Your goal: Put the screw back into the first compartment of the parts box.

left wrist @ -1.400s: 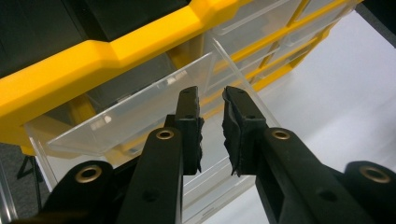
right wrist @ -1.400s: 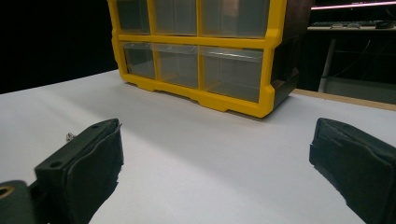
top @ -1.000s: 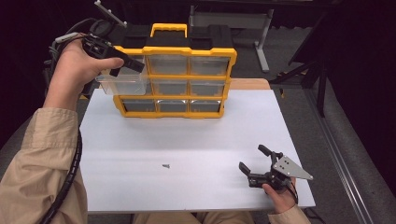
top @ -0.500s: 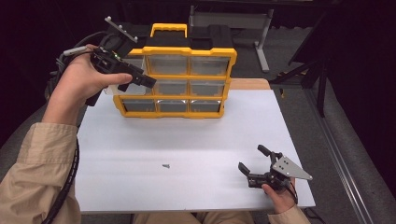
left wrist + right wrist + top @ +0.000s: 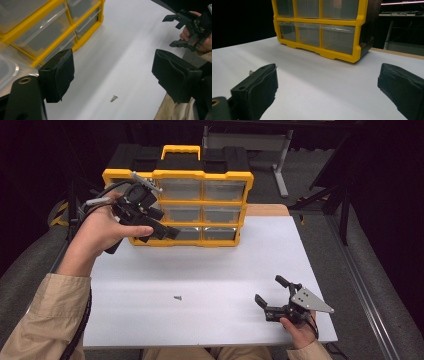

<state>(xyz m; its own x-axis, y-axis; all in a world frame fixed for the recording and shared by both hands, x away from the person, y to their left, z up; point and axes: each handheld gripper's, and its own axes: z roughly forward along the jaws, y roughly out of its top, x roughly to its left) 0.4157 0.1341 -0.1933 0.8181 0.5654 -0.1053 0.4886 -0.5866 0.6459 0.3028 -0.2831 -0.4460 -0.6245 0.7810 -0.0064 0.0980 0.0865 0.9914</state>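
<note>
The left gripper (image 5: 167, 227) hangs in front of the organizer's (image 5: 202, 174) left drawers, and its jaws have just been opening, with nothing between them. All drawers look pushed in, so the drawer work seems finished. In front of the organizer, well apart from it, a small screw (image 5: 177, 297) lies untouched, likely what is left. Farther right of the screw, the right gripper (image 5: 270, 292) rests with jaws apart, empty.
</note>
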